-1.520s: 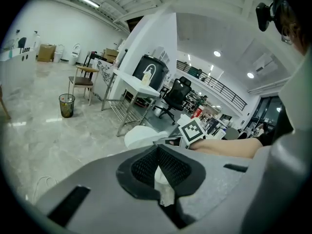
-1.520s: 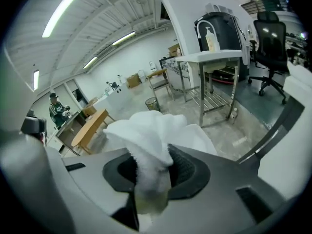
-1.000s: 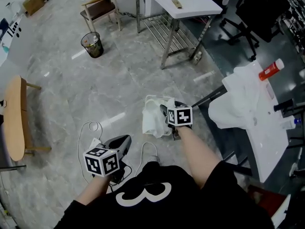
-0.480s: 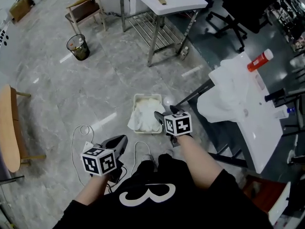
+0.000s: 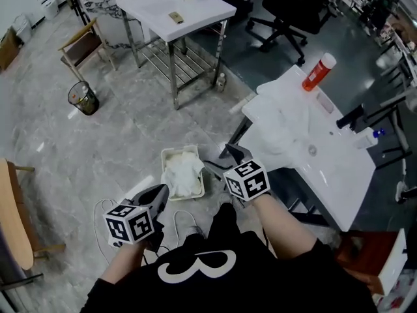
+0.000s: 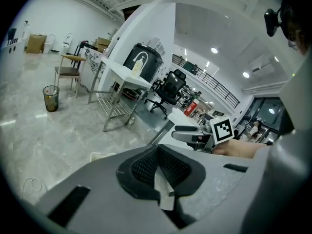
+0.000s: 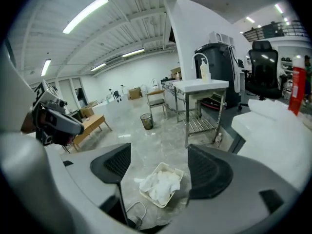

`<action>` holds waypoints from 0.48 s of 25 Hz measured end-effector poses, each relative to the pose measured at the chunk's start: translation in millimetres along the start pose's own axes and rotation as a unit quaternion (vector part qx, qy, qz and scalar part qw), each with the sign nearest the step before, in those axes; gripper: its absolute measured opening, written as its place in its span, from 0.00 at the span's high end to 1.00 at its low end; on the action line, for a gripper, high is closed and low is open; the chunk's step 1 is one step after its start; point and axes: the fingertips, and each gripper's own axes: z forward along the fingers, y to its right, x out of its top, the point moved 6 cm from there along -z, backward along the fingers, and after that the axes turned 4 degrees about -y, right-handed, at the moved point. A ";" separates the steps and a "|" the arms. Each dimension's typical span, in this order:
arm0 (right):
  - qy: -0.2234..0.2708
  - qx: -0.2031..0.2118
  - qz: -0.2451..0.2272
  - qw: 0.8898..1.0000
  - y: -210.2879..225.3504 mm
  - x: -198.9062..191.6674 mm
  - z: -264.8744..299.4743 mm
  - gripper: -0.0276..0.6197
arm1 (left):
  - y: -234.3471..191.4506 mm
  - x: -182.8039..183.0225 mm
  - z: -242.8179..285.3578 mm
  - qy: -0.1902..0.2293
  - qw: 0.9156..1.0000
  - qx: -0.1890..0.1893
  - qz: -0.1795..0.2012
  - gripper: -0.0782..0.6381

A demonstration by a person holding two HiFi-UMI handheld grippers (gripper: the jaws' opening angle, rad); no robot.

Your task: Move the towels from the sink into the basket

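Grey stone floor [image 5: 98, 142] across left and centre of head view; white surface [image 5: 176, 8] on steel legs at top, bin [image 5: 83, 98] at upper left, both well apart from work area.

Basket [image 5: 167, 155]: white, on floor at centre, just left of right gripper [image 5: 221, 159]; towels [image 5: 184, 175] heaped inside.

Sink [image 5: 326, 168]: white, slanting from centre to lower right; red bottle [image 5: 318, 72] and black tap [image 5: 352, 115] on far side.

Remaining towel [image 5: 277, 128]: pale heap at near-left end of sink, hard to part from white basin; long axis seemingly along same slant.

Right gripper: between basket and sink, jaws wide apart after just opening, nothing between them; basket visible through gap in right gripper view.

Left gripper [image 5: 156, 197]: lower left of basket, jaws pressed together, empty.

Relation for next reach: heap up and to right of right gripper, nearer by far; left gripper across basket from it.

Edges: sink rim and dark frame leg [image 5: 236, 135] between right gripper and heap, probably to be cleared from above. Open room over floor and basket.
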 end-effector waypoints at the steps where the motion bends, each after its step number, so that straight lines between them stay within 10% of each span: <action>1: 0.003 0.000 -0.006 1.000 12.0 1.9 -10.3 0.43 | 9.0 6.4 9.7 -0.002 1.000 -0.004 0.005 0.88; 12: 0.061 -0.025 0.038 0.997 151.3 -2.4 -123.3 0.43 | 102.4 66.6 134.3 -0.038 0.996 -0.075 0.023 0.88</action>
